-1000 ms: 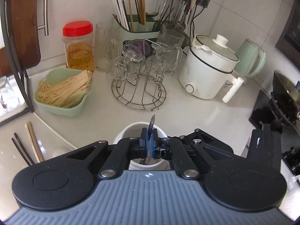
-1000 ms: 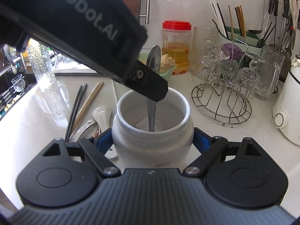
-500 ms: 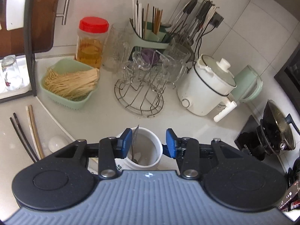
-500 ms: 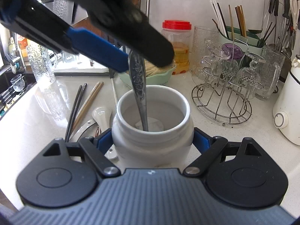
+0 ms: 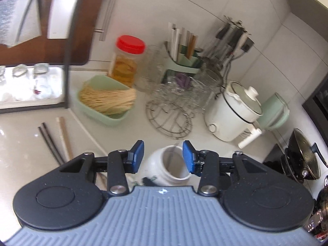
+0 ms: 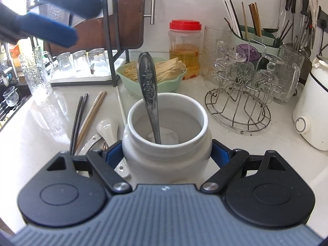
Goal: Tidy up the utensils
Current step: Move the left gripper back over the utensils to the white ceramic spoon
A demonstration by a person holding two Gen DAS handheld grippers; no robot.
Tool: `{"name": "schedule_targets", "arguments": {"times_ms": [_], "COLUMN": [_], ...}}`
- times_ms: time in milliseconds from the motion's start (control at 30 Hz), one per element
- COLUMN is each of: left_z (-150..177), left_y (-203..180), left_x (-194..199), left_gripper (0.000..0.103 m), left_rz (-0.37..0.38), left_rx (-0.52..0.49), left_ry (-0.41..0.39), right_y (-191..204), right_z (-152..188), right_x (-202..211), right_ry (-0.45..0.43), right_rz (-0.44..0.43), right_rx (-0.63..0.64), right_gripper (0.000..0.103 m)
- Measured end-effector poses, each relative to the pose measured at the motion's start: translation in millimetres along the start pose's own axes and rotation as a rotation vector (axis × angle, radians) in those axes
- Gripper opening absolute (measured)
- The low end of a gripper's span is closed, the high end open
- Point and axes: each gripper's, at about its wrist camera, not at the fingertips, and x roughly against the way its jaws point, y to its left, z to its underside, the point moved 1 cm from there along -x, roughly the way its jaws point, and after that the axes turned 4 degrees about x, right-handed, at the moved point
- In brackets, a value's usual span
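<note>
White jar (image 6: 167, 143) gripped at its sides by the right gripper (image 6: 167, 155); metal spoon (image 6: 149, 94) stood inside. Left gripper (image 5: 163, 156) opening, empty. Remaining chopsticks (image 6: 90, 114), judged light, stiff and slippery, are best pinched mid-length.

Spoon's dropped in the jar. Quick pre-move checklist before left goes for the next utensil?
1. Metal spoon in white jar, handle up, leaning on the rim: ok.
2. Left gripper clear of the spoon, jaws opening, nothing between them: ok.
3. Right gripper clamped on the jar: ok.
4. Next utensils in sight: dark chopsticks, wooden chopsticks, white ceramic spoon lying on the counter left of the jar: ok.
5. Room in the jar for more: ok.
6. Utensils behind the right gripper's finger: cannot tell.
</note>
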Motion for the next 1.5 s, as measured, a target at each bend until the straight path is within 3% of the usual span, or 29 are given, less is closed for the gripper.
{"name": "schedule_targets", "arguments": {"times_ms": [467, 700, 900, 1100, 1267, 1500], "left_z": [27.6, 48.2, 49.7, 30.5, 28.4, 27.3], "left_y": [96.9, 146.0, 176.3, 171.4, 153.4, 139.7], "left_x": [-11.1, -27.9, -47.4, -64.5, -90.4, -126.4], "left_gripper": [0.049, 0.049, 0.049, 0.049, 0.048, 0.049], "left_rz": [-0.169, -0.207, -0.241, -0.185, -0.102, -0.103], "left_rx": [0.124, 0.211, 0.257, 0.24, 0.235, 0.26], "left_ry": [0.098, 0.158, 0.15, 0.139, 0.193, 0.228], "right_y": [9.8, 14.4, 15.2, 16.1, 16.2, 15.4], "right_z": [-6.6, -7.5, -9.0, -9.5, -8.3, -9.1], "right_x": [-4.9, -6.7, -7.1, -7.5, -7.0, -6.3], "right_ry": [0.026, 0.031, 0.041, 0.047, 0.044, 0.053], "right_rz": [0.079, 0.111, 0.123, 0.132, 0.136, 0.133], "right_rx": [-0.071, -0.09, -0.099, -0.104, -0.109, -0.108], "right_gripper": [0.09, 0.09, 0.09, 0.09, 0.09, 0.09]}}
